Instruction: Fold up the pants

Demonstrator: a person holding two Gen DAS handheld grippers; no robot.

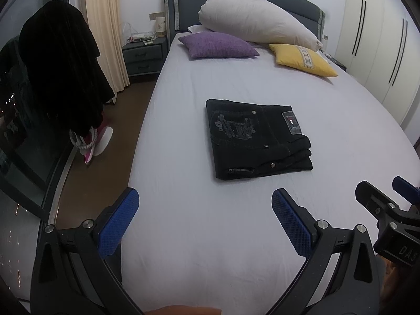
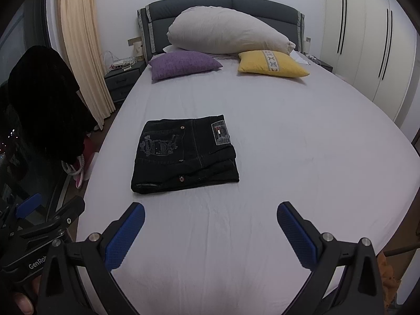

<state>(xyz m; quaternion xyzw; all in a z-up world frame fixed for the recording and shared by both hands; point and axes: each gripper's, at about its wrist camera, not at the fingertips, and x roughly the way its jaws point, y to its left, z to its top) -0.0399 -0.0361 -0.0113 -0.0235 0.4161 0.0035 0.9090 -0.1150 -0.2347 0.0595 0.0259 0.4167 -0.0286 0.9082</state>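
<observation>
Blue-padded left gripper (image 1: 204, 218) and right gripper (image 2: 210, 232) hovered spread wide and empty over the bed (image 2: 288, 144). Beyond them, black pants (image 1: 258, 139) lay folded square mid-mattress. Denim looked heavy and limp; best pinched at the stacked edges.

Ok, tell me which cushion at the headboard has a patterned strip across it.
The yellow cushion, on the right; the purple cushion is plain, the big white pillow too.

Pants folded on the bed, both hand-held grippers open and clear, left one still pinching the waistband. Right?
Not quite. The left hand-held gripper holds nothing: the left wrist view shows it open, short of the folded pants on the bed. Right hand-held gripper is open too.
</observation>
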